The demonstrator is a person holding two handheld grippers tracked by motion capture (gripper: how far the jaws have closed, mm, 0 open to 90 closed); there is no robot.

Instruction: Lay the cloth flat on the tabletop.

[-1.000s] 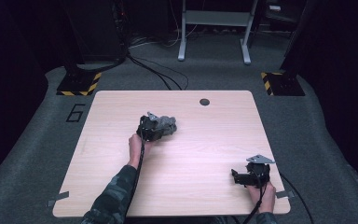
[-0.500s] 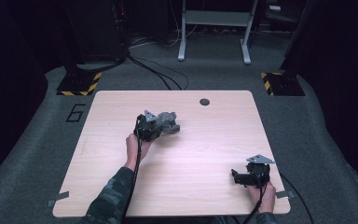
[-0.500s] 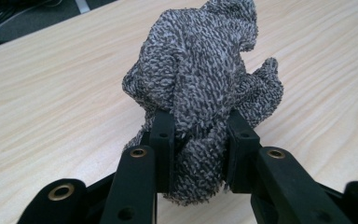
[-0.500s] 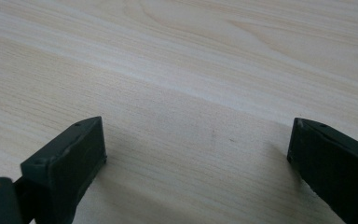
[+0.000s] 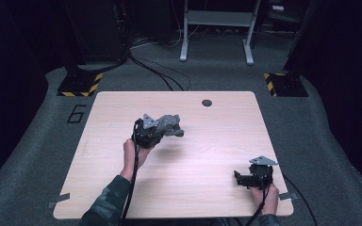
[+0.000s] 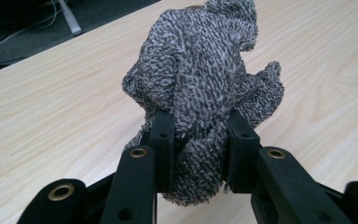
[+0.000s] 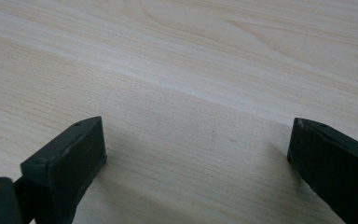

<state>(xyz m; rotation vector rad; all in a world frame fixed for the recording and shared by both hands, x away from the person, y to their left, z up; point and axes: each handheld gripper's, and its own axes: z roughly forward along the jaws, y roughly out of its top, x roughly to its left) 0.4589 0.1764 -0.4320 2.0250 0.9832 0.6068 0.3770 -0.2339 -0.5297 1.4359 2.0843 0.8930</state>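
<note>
Cloth [image 5: 168, 125], a crumpled grey knitted piece, is being gripped by the left tongs [image 5: 156, 130] in the high view, above the middle-left part of the wooden table [image 5: 207, 141]; whether its lower folds are touching the surface cannot be told from here. The right tongs [image 5: 239, 177] are lying low at the table's near right corner, well apart from the cloth, with the person's right hand [image 5: 267, 196] behind them.

Left gripper view: the left tongs [image 6: 199, 140] are closing narrowly on a thick fold of the cloth [image 6: 200, 79], which is bulging up and forward beyond the two black jaws; its underside is being hidden by the jaws.

Right gripper view: the right tongs [image 7: 198, 147] are standing wide apart, holding nothing, with bare table [image 7: 191, 70] between the jaws, whose outer parts are being cut off by the frame.
</note>
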